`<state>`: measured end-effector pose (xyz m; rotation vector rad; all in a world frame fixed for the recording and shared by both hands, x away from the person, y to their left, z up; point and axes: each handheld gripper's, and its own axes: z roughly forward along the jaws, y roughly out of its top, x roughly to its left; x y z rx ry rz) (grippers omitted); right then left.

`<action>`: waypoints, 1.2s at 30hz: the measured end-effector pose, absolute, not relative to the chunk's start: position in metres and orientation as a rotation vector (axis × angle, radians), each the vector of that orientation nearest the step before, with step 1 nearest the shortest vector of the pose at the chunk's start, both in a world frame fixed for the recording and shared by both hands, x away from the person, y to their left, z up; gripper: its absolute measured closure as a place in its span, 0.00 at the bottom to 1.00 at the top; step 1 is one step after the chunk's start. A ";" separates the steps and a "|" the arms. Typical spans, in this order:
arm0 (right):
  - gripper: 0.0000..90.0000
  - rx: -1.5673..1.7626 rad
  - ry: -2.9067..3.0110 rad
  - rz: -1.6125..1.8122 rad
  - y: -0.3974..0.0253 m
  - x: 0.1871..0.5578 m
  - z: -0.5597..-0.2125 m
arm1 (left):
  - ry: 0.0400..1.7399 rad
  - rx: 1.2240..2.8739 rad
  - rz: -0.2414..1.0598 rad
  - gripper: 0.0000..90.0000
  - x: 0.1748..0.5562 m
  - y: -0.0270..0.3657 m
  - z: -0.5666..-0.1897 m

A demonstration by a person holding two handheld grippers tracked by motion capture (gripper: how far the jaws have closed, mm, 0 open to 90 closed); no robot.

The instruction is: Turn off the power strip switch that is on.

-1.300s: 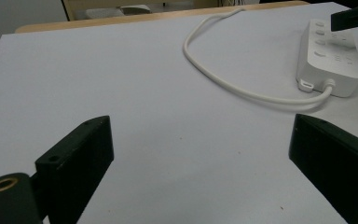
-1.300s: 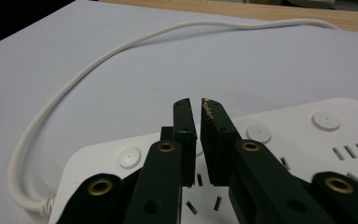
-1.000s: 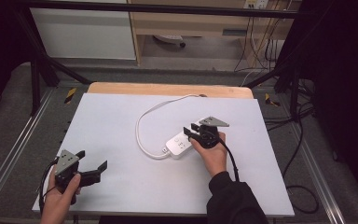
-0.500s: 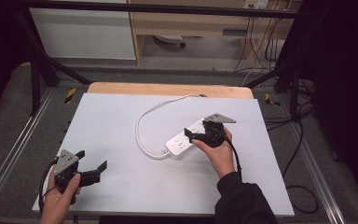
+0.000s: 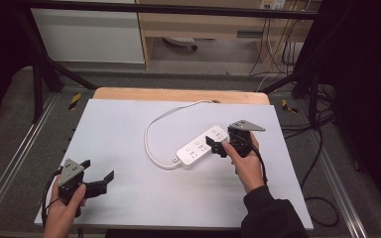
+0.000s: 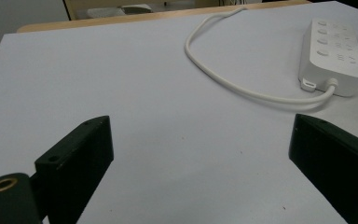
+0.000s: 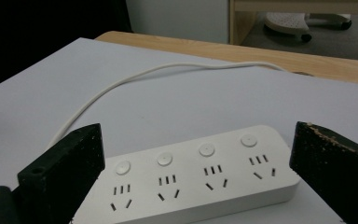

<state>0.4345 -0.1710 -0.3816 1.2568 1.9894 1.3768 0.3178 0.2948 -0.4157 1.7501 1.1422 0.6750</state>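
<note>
White power strip (image 5: 202, 147) lying flat on the pale grey table sheet (image 5: 129, 129), right of centre, long axis running diagonally from near-left to far-right. Four sockets with four round buttons facing up, seen close in the right gripper view (image 7: 191, 179). Cord end pointing toward the near-left; white cord (image 5: 154, 134) leaving that end, looping left, then curving back to the far edge by the wooden table rim (image 5: 178, 94).

Right gripper (image 5: 217, 146) at the strip's far-right end, jaws spread wide and holding nothing, strip lying between them in its own view. Compared with a second ago, shifted a little toward the far right along the strip, hand (image 5: 245, 163) following.

Left gripper (image 5: 98, 174) at the near-left corner, well apart from the strip, jaws wide open and empty, unmoved since the earlier frames. Strip itself in the same spot as before.
</note>
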 end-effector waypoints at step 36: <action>0.05 1.232 1.804 1.389 -0.265 0.372 -0.367 | 1.141 1.740 0.673 0.07 0.317 0.296 -0.415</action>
